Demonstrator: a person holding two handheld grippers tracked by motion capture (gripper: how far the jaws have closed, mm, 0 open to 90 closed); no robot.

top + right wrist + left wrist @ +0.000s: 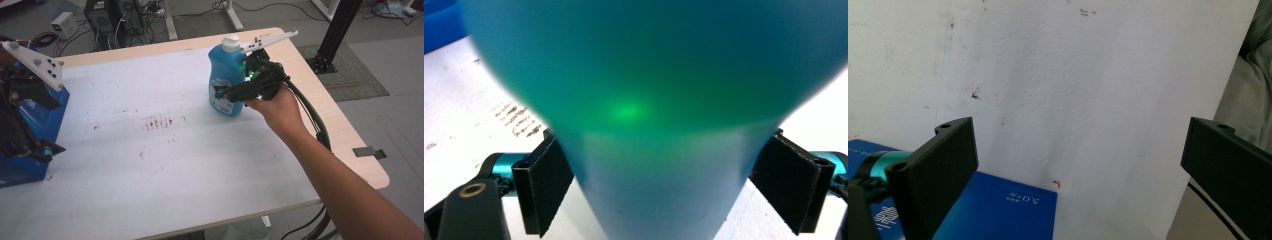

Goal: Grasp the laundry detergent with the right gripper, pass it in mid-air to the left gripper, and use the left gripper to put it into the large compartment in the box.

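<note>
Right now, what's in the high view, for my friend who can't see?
A hand holds the right gripper, its jaws around a blue bottle standing on a white table. A blue box sits at the left edge.

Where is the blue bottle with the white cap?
In the high view the blue bottle stands upright at the table's far right part, between the right gripper's jaws.

Obstacles on table point(165, 165): blue bottle point(226, 80), upright at 1 o'clock from centre; blue box point(30, 145), at the 9 o'clock edge. Free room: the whole middle between them, and the near strip at 6 o'clock.
</note>
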